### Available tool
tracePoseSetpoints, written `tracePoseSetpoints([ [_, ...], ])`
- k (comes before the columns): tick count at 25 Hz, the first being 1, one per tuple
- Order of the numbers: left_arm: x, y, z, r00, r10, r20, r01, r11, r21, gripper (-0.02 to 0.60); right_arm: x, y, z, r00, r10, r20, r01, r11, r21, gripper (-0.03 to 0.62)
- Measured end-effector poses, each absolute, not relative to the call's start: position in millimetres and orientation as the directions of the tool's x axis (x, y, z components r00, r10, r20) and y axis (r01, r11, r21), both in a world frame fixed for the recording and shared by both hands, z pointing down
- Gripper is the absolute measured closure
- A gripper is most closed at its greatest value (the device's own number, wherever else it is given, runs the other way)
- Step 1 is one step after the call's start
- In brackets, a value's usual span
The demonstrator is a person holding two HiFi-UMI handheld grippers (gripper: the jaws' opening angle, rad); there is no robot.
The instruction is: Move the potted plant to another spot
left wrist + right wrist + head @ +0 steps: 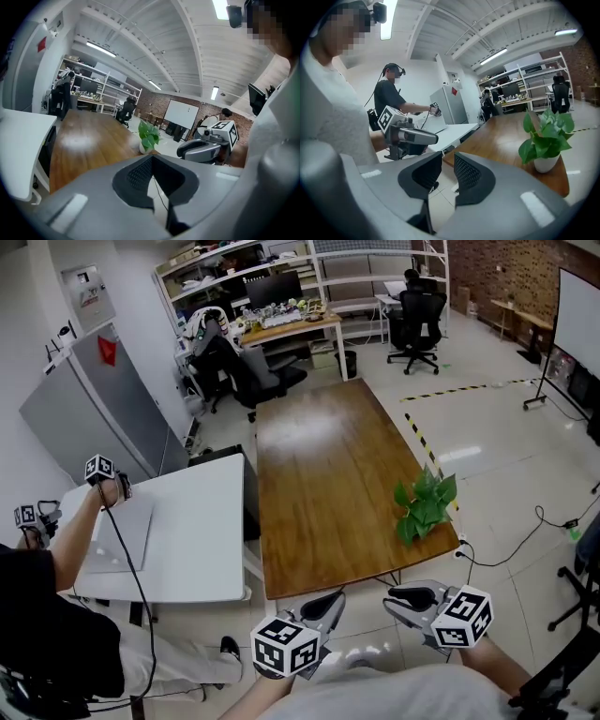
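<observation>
On the wooden table (319, 474) the potted plant (424, 507) stands at the near right edge, where the barely parted, empty right gripper (448, 161) or shut, empty left gripper (152, 159) could knock it off.

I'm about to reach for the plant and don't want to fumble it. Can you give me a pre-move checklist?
1. Potted plant upright near the wooden table corner: ok.
2. White pot exposed below the leaves: ok.
3. Right gripper empty, jaws only narrowly apart: probably not ok for the pot.
4. Left gripper empty, jaws together: not ok if it must grasp.
5. Grippers at the plant: not ok, both short of the table.
6. Bare wood for a new spot: ok.
</observation>
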State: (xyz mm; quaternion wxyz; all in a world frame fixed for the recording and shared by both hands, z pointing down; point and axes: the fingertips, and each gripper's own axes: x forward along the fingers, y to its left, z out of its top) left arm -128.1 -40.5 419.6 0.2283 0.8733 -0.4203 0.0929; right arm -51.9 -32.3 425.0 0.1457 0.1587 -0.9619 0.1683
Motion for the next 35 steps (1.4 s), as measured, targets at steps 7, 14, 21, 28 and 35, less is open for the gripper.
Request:
tracePoseSetpoints([
  [7, -133, -76, 438, 0.646, -0.668, 0.368, -0.762, -0.545, 0.349, 0.588, -46, -72, 446, -0.881, -0.298, 0.368, -0.409, 0.871, -0.274, 0.472],
  [14, -110, -104, 444, 0.654, -0.647, 0.392, -0.756, -0.547, 0.360, 0.588, -6, -120, 465, -0.829, -0.371, 0.418, -0.485, 0.849, -0.210, 0.353],
  [21, -92, -127, 455, 0.636, -0.640, 0.431, -0.771, -0.527, 0.357, 0.588, 57, -199, 532, -0.711, -0.500, 0.494, -0.625, 0.771, -0.120, 0.306],
  [28, -88, -141, 468, 0.607, -0.649, 0.459, -0.794, -0.490, 0.359, 0.588, 74, -265, 563, -0.651, -0.556, 0.517, -0.653, 0.757, -0.008, 0.184],
  [35, -89, -145, 480, 0.575, -0.653, 0.492, -0.818, -0.454, 0.353, 0.588, 62, -308, 587, -0.665, -0.570, 0.484, -0.659, 0.752, -0.021, 0.116],
])
